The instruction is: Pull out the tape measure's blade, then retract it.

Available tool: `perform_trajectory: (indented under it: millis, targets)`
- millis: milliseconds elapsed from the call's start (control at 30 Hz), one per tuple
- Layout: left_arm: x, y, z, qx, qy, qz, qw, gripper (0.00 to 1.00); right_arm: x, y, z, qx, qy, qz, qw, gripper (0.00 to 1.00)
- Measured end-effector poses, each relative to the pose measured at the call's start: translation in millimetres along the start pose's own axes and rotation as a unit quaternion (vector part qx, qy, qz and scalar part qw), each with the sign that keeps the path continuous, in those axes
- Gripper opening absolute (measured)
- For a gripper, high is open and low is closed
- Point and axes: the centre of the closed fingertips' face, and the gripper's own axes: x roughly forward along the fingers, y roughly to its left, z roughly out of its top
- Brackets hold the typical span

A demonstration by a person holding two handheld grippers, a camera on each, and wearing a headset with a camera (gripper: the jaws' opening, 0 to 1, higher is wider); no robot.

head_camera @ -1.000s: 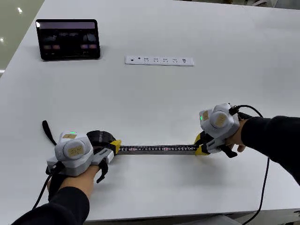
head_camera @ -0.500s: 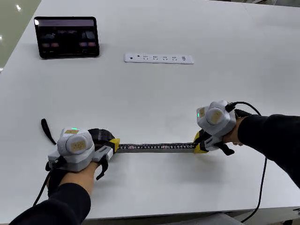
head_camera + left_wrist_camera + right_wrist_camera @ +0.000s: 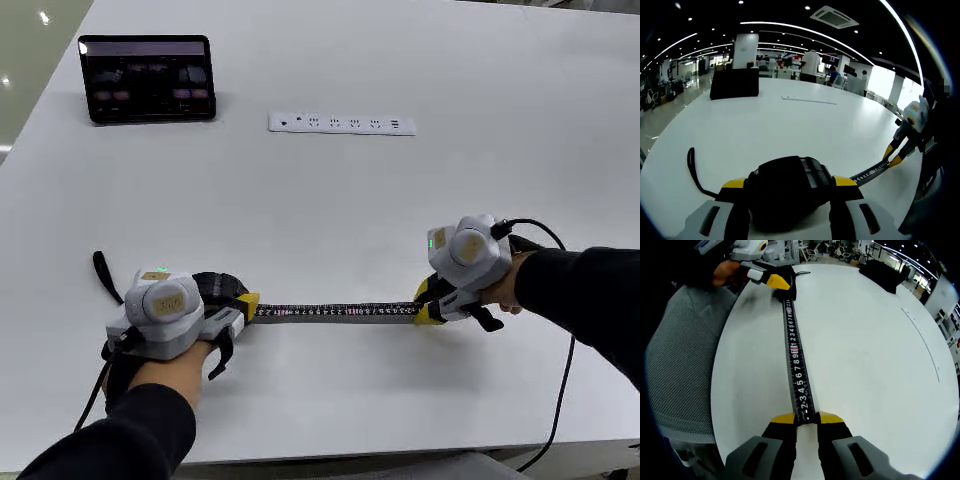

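I work on a wide white table [image 3: 330, 220], and the tape measure lies near its front edge. The left gripper [image 3: 240, 308] is clamped around the black case [image 3: 788, 192], one yellow-tipped jaw on each side. The right gripper [image 3: 807, 420] is pinched on the free end of the blade [image 3: 795, 355]. The blade runs out flat on the table between the two, with its numbers facing up. I judge the case to be compact, fairly hefty and rubbery, so it should sit firm if held across its flanks as it is now. The blade looks thin and springy, stiff along its length but ready to kink if twisted, and slick on its faces. The end tip looks like the only sound place to hold it. With this much blade drawn, the pull looks about done. For the return I would walk the tip back to the case and not let it snap. Well beyond the tape, a dark tablet [image 3: 147, 78] stands at the far left and a white power strip [image 3: 342, 124] lies mid-table, both clear of the blade's line. The case's black strap [image 3: 102, 275] trails to the left, and the right gripper's cable [image 3: 560, 330] hangs off the near edge. Neither crosses the path.
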Motion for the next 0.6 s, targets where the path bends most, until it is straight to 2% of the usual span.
perform_trajectory:
  millis: [600]
  targets:
    - [-0.6,-1.1,-0.1,-0.003,0.005,-0.003,1.0,0.6,6.1,1.3,11.0,-0.005,-0.002,-0.002,1.0,0.11]
